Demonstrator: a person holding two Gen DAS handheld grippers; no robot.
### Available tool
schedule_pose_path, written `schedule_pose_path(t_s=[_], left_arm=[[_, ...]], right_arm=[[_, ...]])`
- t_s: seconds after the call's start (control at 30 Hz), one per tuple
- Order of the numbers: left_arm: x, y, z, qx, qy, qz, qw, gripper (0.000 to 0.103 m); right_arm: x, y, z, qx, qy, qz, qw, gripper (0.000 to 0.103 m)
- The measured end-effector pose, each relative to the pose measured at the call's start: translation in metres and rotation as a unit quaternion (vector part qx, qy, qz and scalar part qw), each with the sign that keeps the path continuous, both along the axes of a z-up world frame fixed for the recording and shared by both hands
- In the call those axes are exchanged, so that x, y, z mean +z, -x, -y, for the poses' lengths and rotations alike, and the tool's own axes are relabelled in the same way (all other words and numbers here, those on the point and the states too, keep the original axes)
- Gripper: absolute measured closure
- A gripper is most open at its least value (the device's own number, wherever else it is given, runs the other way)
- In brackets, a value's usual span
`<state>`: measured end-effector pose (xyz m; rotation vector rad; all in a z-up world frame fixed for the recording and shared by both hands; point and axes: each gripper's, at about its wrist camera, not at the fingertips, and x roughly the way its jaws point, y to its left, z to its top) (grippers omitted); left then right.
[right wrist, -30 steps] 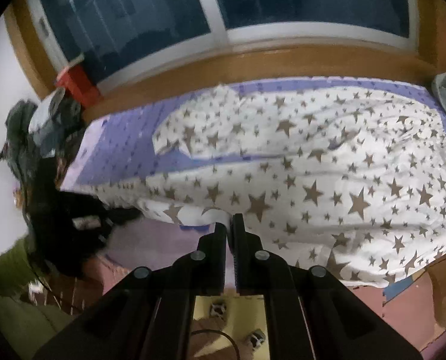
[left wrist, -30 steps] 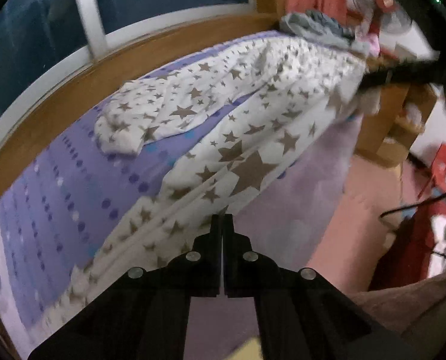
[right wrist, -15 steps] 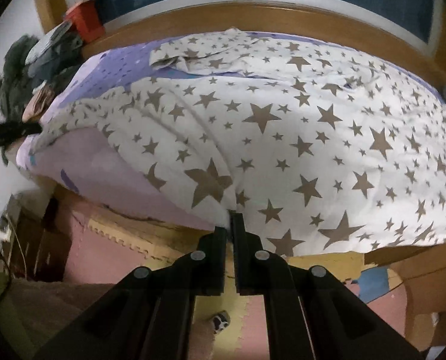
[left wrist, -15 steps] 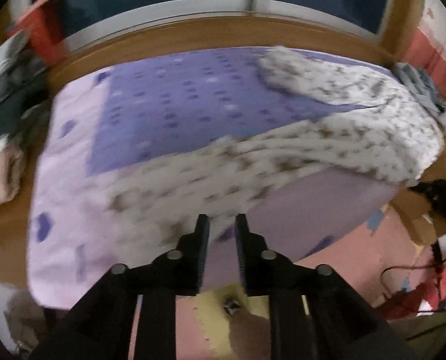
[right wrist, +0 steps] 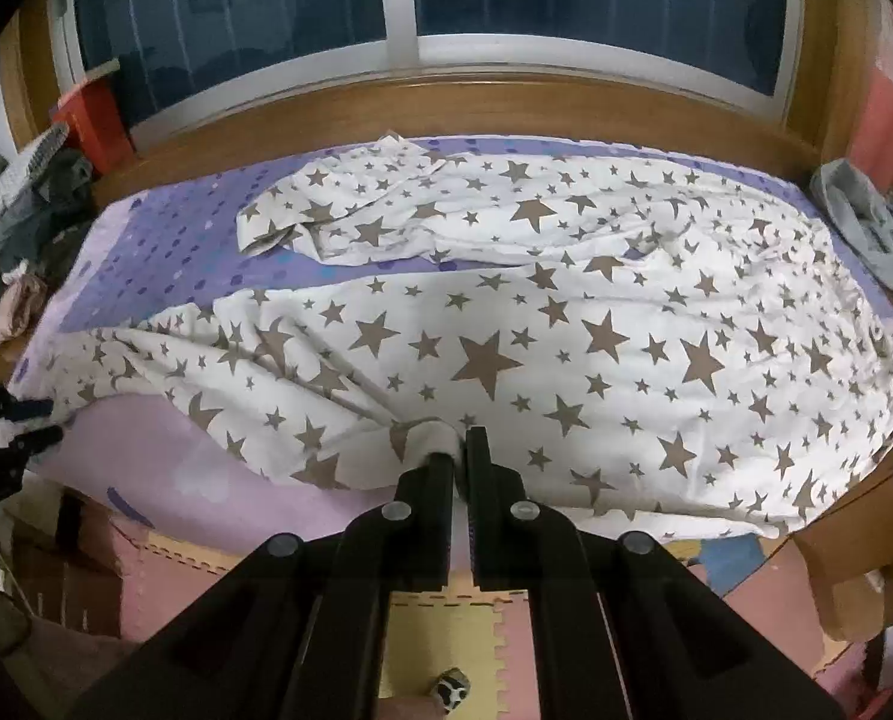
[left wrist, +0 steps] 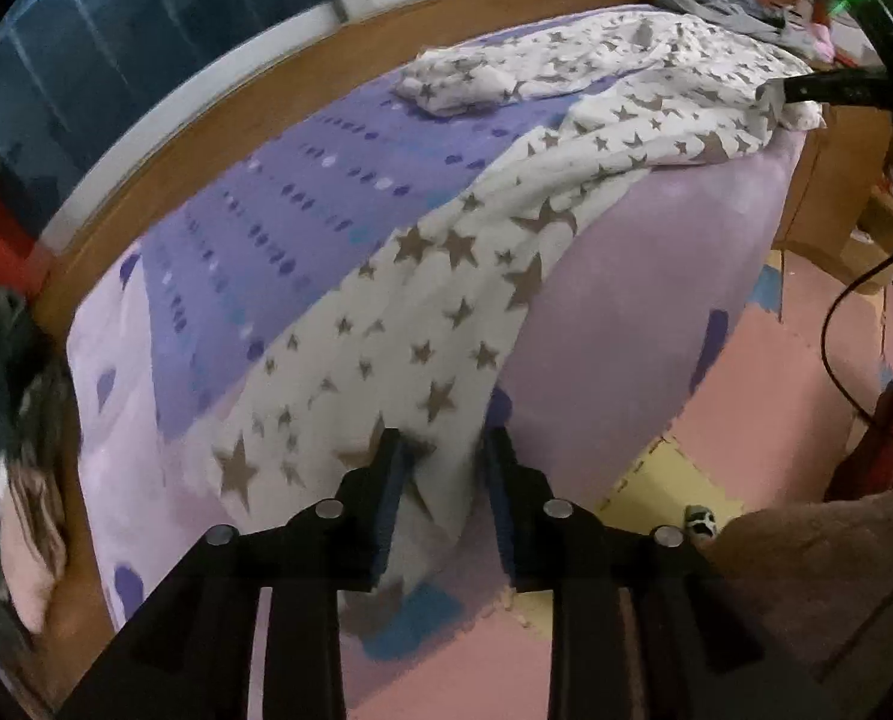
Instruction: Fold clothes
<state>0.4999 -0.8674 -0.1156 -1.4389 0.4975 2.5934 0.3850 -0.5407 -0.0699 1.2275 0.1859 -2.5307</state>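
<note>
star-print cloth [right wrist: 506, 324] is spread over the bed [right wrist: 164, 240], draped off its near edge | right gripper [right wrist: 458, 450] is pinched on a near-edge fold (likely for lifting) | left gripper [left wrist: 440, 450] is held parted around the hanging corner, nothing gripped

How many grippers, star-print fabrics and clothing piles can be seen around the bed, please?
Grippers: 2, left gripper, right gripper
Star-print fabric: 1
Clothing piles: 2, dark pile, grey pile
Total: 5
</note>
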Motion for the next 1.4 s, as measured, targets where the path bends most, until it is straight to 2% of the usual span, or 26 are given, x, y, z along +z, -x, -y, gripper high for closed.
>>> schedule_pose_path(t_s=[0.03,0.07,0.1,0.23,0.37,0.47,0.6,0.67,0.73,0.83,0.9,0.97,1.1,1.27,1.4], left_arm=[[0.003,0.000,0.002,0.001,-0.003,-0.001,1.0000,0.076],[0.006,0.001,0.005,0.003,-0.005,-0.002,1.0000,0.093],[0.008,0.001,0.007,0.004,-0.008,-0.002,1.0000,0.101],[0.022,0.001,0.019,0.010,-0.018,-0.005,0.9998,0.101],[0.048,-0.029,0.046,0.027,-0.014,0.009,0.9995,0.101],[0.041,-0.037,0.048,0.014,-0.022,0.029,0.9992,0.100],[0.011,-0.036,0.039,0.013,0.003,0.063,0.9980,0.096],[0.007,-0.039,0.045,0.026,0.000,0.078,0.9966,0.091],[0.008,-0.044,0.055,0.041,-0.008,0.091,0.9950,0.089],[0.014,-0.053,0.074,0.080,-0.008,0.097,0.9920,0.084],[0.023,-0.059,0.091,0.122,-0.019,0.096,0.9876,0.084],[0.034,-0.064,0.108,0.147,-0.059,0.091,0.9833,0.084],[0.049,-0.058,0.132,0.162,-0.097,0.060,0.9801,0.082],[0.042,-0.027,0.152,0.107,-0.133,0.059,0.9835,0.080],[0.031,-0.011,0.158,0.012,-0.141,0.067,0.9876,0.080]], right_arm=[[0.000,-0.001,0.000,-0.002,0.001,0.000,1.000,0.100],[0.000,-0.001,0.000,-0.004,0.001,0.000,1.000,0.100],[0.000,-0.002,0.000,-0.007,0.002,0.000,1.000,0.100],[-0.001,-0.004,-0.001,-0.015,0.005,0.000,1.000,0.100],[0.000,-0.013,-0.002,-0.015,0.012,0.002,1.000,0.100],[-0.008,-0.022,0.002,-0.001,-0.001,0.015,1.000,0.100],[-0.029,-0.032,0.012,0.006,-0.056,0.035,0.998,0.099],[-0.035,-0.041,0.018,0.006,-0.079,0.037,0.996,0.093],[-0.038,-0.051,0.024,0.007,-0.095,0.035,0.995,0.076],[-0.033,-0.066,0.034,0.006,-0.086,0.020,0.996,0.061],[-0.029,-0.076,0.041,0.006,-0.079,0.010,0.997,0.058],[-0.025,-0.086,0.048,0.006,-0.073,0.001,0.997,0.058],[-0.018,-0.106,0.066,0.007,-0.056,-0.019,0.998,0.058],[-0.001,-0.141,0.157,0.066,0.037,-0.036,0.996,0.058],[-0.002,-0.167,0.242,0.084,0.090,-0.046,0.991,0.048]])
